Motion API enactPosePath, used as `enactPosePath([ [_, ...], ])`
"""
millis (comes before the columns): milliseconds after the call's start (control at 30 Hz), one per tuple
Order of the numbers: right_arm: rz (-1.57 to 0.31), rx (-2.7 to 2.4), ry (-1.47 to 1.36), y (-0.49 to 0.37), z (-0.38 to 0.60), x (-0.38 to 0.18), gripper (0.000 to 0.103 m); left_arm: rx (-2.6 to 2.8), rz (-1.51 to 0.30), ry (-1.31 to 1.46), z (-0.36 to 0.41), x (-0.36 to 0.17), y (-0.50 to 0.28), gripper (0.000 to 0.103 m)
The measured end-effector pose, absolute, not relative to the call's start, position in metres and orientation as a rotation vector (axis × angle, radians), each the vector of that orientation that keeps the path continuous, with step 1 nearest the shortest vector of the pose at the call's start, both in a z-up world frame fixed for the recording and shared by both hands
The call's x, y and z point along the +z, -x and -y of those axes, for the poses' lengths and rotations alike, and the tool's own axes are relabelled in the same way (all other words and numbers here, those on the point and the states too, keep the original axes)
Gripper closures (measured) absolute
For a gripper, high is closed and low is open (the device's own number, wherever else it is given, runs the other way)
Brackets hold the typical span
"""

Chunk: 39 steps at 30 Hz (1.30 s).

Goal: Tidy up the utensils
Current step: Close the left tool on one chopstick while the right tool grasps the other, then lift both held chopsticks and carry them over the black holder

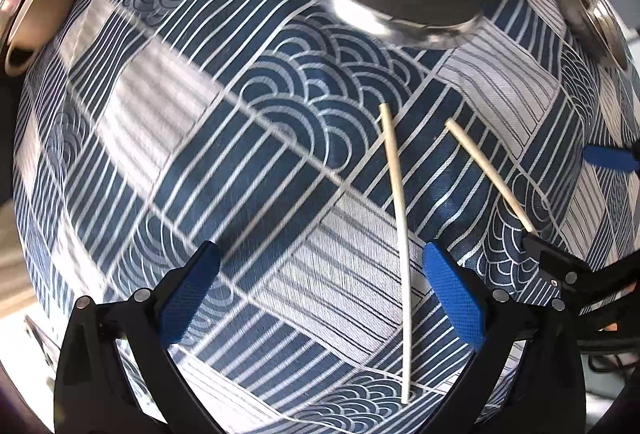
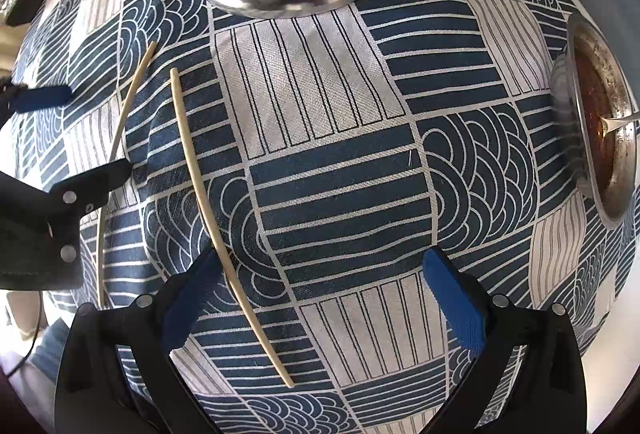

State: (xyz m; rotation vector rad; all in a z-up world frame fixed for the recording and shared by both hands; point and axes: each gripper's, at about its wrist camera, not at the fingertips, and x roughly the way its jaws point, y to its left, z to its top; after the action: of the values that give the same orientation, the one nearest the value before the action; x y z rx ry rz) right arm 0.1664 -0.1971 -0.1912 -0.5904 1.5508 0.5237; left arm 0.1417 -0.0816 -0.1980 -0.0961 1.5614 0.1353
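Two pale wooden chopsticks lie apart on a blue-and-white patterned cloth (image 1: pixel 248 138). In the left wrist view the longer-looking chopstick (image 1: pixel 397 234) lies between my left gripper's (image 1: pixel 320 298) open fingers, close to the right blue pad (image 1: pixel 452 298). The other chopstick (image 1: pixel 488 174) runs under a finger of my right gripper (image 1: pixel 560 270). In the right wrist view, my right gripper (image 2: pixel 320 306) stands open over one chopstick (image 2: pixel 208 218), which passes beside its left pad (image 2: pixel 188 306). The second chopstick (image 2: pixel 120 138) is partly hidden by a left gripper finger (image 2: pixel 92 190). Nothing is gripped.
A dark cylindrical container with a shiny metal rim (image 1: pixel 404 18) (image 2: pixel 288 0) stands at the far side of the cloth. A metal bowl with brown residue (image 2: pixel 600 138) sits at the right edge. A metal dish (image 1: pixel 588 14) and a tan cup (image 1: pixel 24 18) flank the cloth.
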Motion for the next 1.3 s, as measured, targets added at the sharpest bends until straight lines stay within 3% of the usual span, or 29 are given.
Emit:
enactPosePath([
  [33, -1.547, 0.525, 0.589, -0.161, 0.196, -0.185, 0.022, 0.129, -1.562, 0.091, 0.081, -0.197, -0.141, 0.007],
  [67, -1.538, 0.531, 0.589, -0.157, 0.198, -0.178, 0.045, 0.117, -1.563, 0.081, 0.081, -0.196, -0.14, 0.01],
  [100, -1.543, 0.525, 0.582, -0.157, 0.201, -0.173, 0.079, 0.105, -1.567, 0.072, 0.08, -0.194, -0.14, 0.017],
  [133, -1.552, 0.514, 0.582, -0.158, 0.203, -0.172, 0.098, 0.097, -1.566, 0.065, 0.08, -0.192, -0.138, 0.023],
  [233, -1.549, 0.551, 0.59, -0.161, 0.208, -0.172, 0.099, 0.056, -1.566, 0.031, 0.078, -0.179, -0.134, 0.07],
  [267, -1.551, 0.554, 0.581, -0.162, 0.209, -0.172, 0.099, 0.043, -1.573, 0.03, 0.077, -0.178, -0.132, 0.093],
  [300, -1.554, 0.547, 0.544, -0.164, 0.212, -0.172, 0.099, 0.04, -1.581, 0.042, 0.074, -0.177, -0.131, 0.096],
  [467, -1.639, 0.567, 0.275, -0.175, 0.239, -0.174, 0.099, -0.01, -1.63, 0.026, 0.061, -0.177, -0.12, 0.098],
  [833, -1.557, 0.621, -0.17, -0.148, 0.275, -0.131, 0.099, -0.097, -1.585, 0.024, 0.044, -0.133, -0.108, 0.099],
  [1167, -1.41, 0.625, -0.197, -0.161, 0.264, -0.062, 0.098, -0.16, -1.451, -0.106, 0.042, -0.053, -0.113, 0.098],
  [1300, -1.317, 0.632, -0.197, -0.17, 0.253, -0.026, 0.098, -0.17, -1.38, -0.124, 0.059, -0.047, -0.12, 0.098],
])
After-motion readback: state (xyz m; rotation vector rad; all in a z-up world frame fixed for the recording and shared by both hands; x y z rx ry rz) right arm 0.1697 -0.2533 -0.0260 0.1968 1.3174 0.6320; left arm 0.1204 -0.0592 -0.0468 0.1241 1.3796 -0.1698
